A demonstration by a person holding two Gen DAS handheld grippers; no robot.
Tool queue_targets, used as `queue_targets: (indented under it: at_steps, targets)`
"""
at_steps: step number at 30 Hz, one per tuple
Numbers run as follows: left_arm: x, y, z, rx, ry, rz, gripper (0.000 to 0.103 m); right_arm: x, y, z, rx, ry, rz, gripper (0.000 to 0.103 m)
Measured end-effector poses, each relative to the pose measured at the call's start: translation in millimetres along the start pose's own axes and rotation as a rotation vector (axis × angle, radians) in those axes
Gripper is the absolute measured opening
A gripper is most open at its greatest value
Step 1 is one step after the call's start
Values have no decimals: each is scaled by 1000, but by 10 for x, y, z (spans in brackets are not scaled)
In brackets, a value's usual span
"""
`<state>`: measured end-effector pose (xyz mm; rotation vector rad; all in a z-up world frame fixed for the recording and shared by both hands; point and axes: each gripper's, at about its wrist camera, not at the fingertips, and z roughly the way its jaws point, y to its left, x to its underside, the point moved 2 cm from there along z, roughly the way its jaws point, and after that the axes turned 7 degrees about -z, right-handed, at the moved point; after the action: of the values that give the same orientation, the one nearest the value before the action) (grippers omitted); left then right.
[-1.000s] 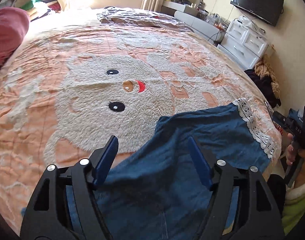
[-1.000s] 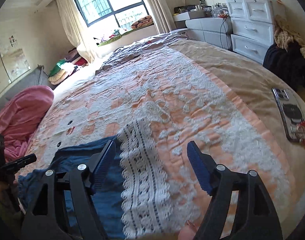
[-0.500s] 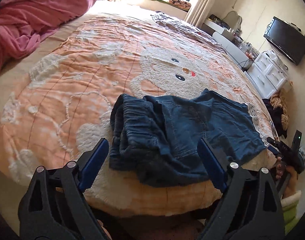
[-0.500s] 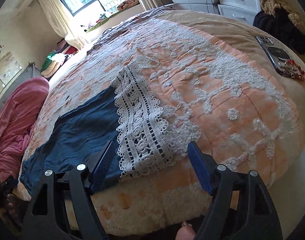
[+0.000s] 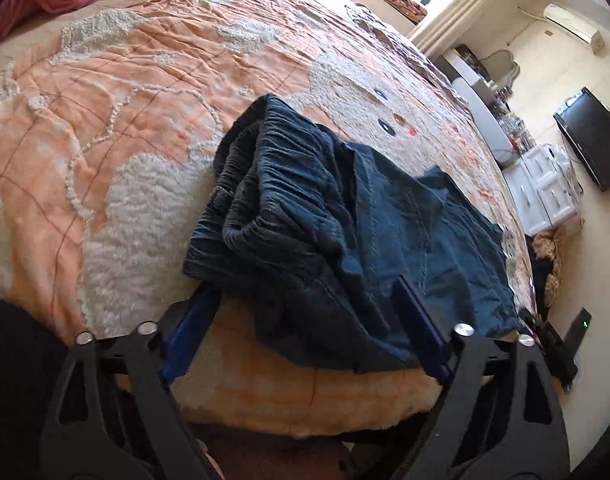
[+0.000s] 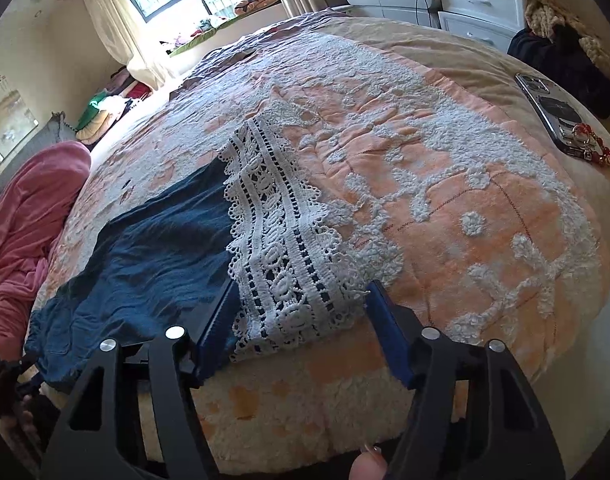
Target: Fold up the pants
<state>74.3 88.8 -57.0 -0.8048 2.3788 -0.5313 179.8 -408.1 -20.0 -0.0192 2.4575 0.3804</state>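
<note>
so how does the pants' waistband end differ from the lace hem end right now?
The waistband end is gathered, bunched and partly folded over itself; the lace hem end lies flat and spread. The waistband is dark blue, same as the pants; the hem is white openwork trim. The left claw straddles the waistband side, the right claw the hem. Both ends lie near the bed's edge.

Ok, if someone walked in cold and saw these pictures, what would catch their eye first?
Probably the dark blue pants, lying rumpled near the front edge of the orange bedspread. Their broad white lace hem stands out at the end nearest the right tool. A phone lies far right on the bed.
</note>
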Motion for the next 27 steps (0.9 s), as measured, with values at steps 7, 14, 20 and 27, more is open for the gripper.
queue_targets:
  at_steps: [7, 14, 20, 27]
  targets:
    - [-158, 108, -71, -10, -61, 21, 22, -20, 76, -71, -6, -27, -64, 19]
    - [-97, 320, -39, 38, -37, -63, 30, 48, 65, 4, 31, 0, -82, 26]
    - [-128, 282, -256, 30, -77, -46, 48, 54, -3, -63, 6, 9, -37, 39]
    - [-223, 149, -707, -41, -192, 41, 58, 86, -74, -350, 6, -42, 4, 59]
